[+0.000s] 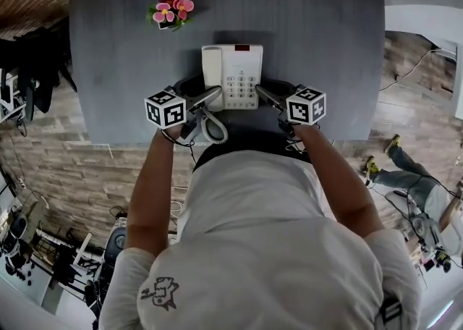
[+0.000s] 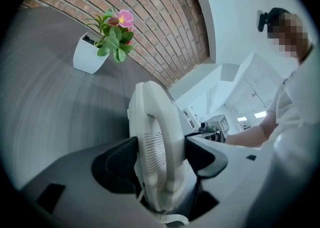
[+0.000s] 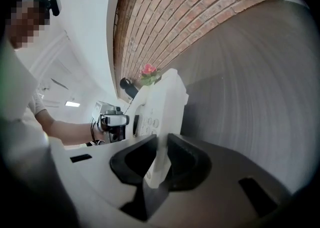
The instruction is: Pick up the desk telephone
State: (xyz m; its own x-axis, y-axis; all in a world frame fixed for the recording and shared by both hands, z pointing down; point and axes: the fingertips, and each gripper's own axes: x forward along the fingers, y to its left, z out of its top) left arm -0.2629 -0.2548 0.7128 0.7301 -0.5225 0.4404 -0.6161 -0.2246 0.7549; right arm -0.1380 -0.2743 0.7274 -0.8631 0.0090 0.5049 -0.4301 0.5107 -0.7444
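Observation:
A white desk telephone [image 1: 239,75] with a keypad lies on the grey table [image 1: 123,46], near its front edge. My left gripper [image 1: 210,97] reaches in from the phone's left side. In the left gripper view its dark pads sit against both sides of the handset [image 2: 157,137], shut on it. My right gripper [image 1: 264,93] comes in from the phone's right. In the right gripper view its pads [image 3: 187,159] pinch the thin right edge of the telephone [image 3: 162,107]. The coiled cord [image 1: 213,129] hangs off the front edge beside my left gripper.
A small white pot with pink flowers [image 1: 171,11] stands behind the phone, toward the back left. A brick wall [image 2: 150,27] rises beyond the table. On the floor are cables and gear at left [image 1: 43,249], and a person's legs [image 1: 405,173] at right.

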